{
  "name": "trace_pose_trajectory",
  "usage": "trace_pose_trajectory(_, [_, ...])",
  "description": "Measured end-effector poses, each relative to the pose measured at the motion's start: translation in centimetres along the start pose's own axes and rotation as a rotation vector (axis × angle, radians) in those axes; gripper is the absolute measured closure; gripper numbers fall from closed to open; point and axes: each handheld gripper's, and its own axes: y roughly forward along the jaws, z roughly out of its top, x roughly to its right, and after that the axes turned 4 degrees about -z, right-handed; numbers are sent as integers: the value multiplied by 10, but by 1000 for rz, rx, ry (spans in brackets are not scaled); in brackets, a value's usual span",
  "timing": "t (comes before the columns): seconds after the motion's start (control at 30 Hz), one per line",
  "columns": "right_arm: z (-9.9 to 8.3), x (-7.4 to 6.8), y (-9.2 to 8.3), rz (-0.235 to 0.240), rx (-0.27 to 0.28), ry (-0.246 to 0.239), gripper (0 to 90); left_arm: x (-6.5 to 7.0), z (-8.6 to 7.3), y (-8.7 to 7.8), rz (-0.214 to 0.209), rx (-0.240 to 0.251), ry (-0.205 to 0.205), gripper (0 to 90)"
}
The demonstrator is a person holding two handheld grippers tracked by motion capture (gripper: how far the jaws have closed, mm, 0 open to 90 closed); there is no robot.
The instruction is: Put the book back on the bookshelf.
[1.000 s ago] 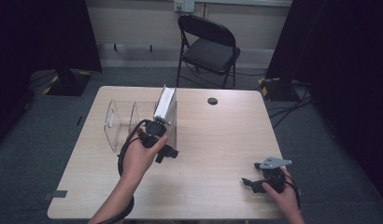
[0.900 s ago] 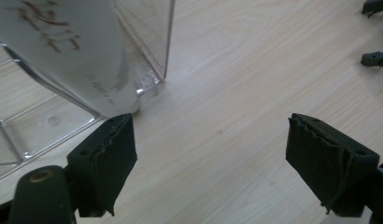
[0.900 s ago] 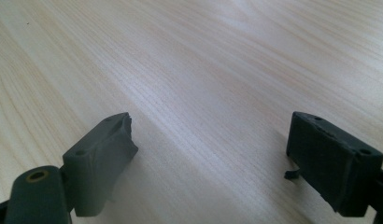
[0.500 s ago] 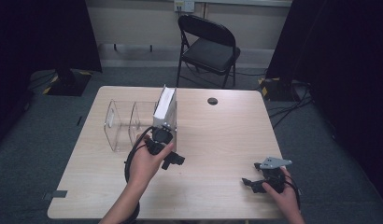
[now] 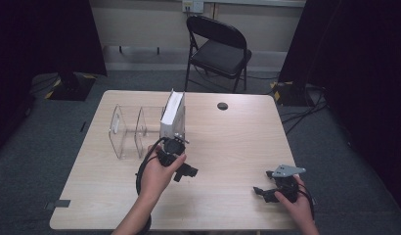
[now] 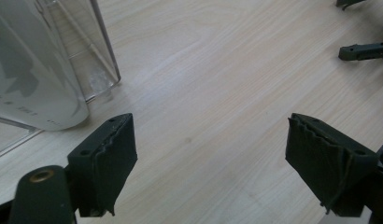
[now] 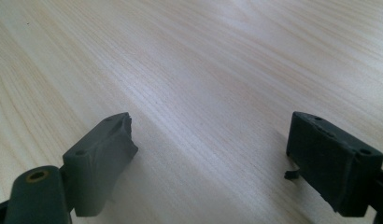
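A white book [image 5: 172, 115] stands upright in the right-hand slot of a clear acrylic organizer [image 5: 126, 128], upper left of centre on the wooden table [image 5: 237, 142]. The left gripper [image 5: 178, 161] sits just below it, the nearer tool, jaws wide and empty. The right gripper [image 5: 268, 188] rests at lower right, well apart, jaws likewise spread.

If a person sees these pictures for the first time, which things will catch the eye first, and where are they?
The eye goes first to the white book standing upright in the right end of the clear rack, on the table's far left part. Just in front of it, the left hand-held gripper is open with nothing between its jaws. The right hand-held gripper, also open, rests near the table's front right corner.
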Motion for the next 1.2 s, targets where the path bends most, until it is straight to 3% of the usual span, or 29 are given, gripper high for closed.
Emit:
trace_pose_trajectory(0.3, [0,0,0,0,0,0,135,3,-3,12,-16,-5,27,161])
trace_pose_trajectory(0.83, [0,0,0,0,0,0,135,5,-12,29,-48,-10,21,161])
trace_pose_trajectory(1.2, [0,0,0,-1,0,-1,135,7,-20,48,-63,-31,40,166])
